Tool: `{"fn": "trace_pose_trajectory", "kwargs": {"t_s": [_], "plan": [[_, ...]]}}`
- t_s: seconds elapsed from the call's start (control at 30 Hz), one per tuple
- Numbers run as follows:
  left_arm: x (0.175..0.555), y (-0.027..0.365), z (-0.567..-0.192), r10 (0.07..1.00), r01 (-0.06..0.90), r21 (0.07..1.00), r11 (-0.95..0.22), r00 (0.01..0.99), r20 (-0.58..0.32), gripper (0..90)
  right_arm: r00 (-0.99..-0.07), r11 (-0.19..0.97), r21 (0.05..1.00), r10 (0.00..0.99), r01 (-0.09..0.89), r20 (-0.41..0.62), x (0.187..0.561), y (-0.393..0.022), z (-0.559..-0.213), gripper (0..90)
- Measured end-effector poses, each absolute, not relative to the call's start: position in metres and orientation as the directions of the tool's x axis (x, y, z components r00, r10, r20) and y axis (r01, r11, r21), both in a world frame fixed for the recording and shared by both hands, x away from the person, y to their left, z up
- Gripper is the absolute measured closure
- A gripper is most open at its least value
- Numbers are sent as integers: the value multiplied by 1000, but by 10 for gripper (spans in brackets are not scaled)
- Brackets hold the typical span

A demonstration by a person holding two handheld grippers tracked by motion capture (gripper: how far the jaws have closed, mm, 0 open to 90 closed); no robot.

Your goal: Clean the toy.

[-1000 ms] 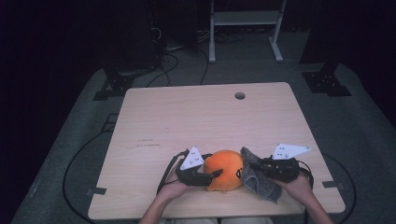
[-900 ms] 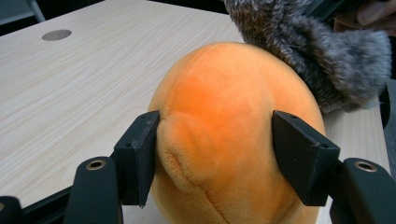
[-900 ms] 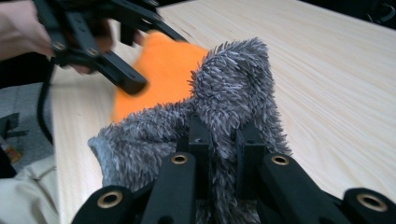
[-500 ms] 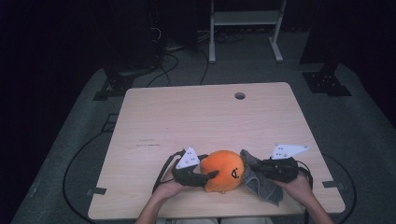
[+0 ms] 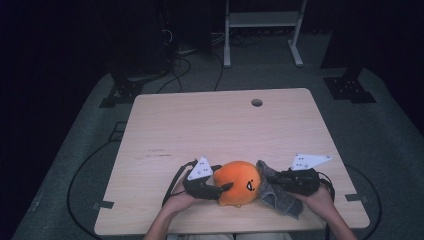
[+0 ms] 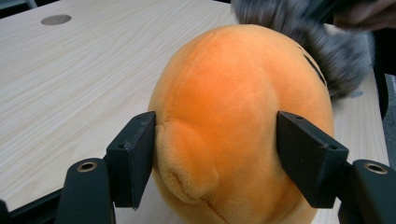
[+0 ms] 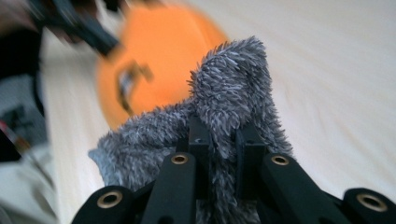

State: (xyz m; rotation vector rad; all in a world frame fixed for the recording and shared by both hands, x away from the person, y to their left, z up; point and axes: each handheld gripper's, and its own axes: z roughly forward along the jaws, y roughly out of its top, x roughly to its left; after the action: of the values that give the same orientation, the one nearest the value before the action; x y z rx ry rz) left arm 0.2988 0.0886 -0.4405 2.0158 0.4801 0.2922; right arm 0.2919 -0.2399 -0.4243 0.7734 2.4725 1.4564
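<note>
A round orange plush toy (image 5: pixel 239 182) with a black stitched face sits near the table's front edge. My left gripper (image 5: pixel 220 189) comes at it from the left. In the left gripper view both fingers (image 6: pixel 133 158) press into the sides of the plush toy (image 6: pixel 233 116), so that gripper (image 6: pixel 215 158) is shut on it. My right gripper (image 5: pixel 280 181) is right of the toy, shut on a grey fuzzy cloth (image 5: pixel 275 192) that lies against the toy's right side. In the right gripper view the cloth (image 7: pixel 229 93) bunches up between the jaws of the right gripper (image 7: pixel 223 140), with the blurred toy (image 7: pixel 154 70) beyond it.
The wooden table (image 5: pixel 220 130) has a round cable hole (image 5: pixel 257 102) near its far edge. Black cables (image 5: pixel 172 182) trail off the front left. A white metal stand (image 5: pixel 262 20) and dark equipment stand on the floor behind the table.
My left gripper has shifted slightly to the left while holding the toy. The toy, the right gripper and the cloth stay almost where they were.
</note>
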Motion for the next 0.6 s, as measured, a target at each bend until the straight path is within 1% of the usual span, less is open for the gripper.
{"fn": "trace_pose_trajectory", "kwargs": {"t_s": [0.1, 0.17, 0.23, 0.33, 0.4, 0.5, 0.6], "plan": [[295, 80, -438, 441, 179, 882, -436, 897, 36, 309, -881, 371, 882, 464, 291, 96, 287, -223, -409, 796], [292, 76, -438, 437, 164, 879, -447, 898, 55, 309, -896, 388, 882, 437, 267, 78, 284, -212, -406, 796], [291, 76, -438, 432, 157, 877, -455, 899, 63, 309, -900, 415, 874, 432, 252, 55, 282, -204, -408, 796], [293, 78, -438, 435, 168, 881, -443, 899, 47, 308, -890, 411, 871, 451, 271, 64, 286, -211, -412, 796], [295, 81, -438, 439, 182, 884, -430, 898, 29, 307, -870, 422, 860, 490, 288, 51, 288, -220, -417, 797], [299, 86, -441, 460, 215, 885, -413, 888, -1, 303, -842, 436, 833, 536, 340, 63, 292, -237, -428, 796], [304, 90, -442, 484, 252, 882, -398, 875, -32, 300, -842, 423, 838, 535, 344, 75, 288, -246, -430, 796]]}}
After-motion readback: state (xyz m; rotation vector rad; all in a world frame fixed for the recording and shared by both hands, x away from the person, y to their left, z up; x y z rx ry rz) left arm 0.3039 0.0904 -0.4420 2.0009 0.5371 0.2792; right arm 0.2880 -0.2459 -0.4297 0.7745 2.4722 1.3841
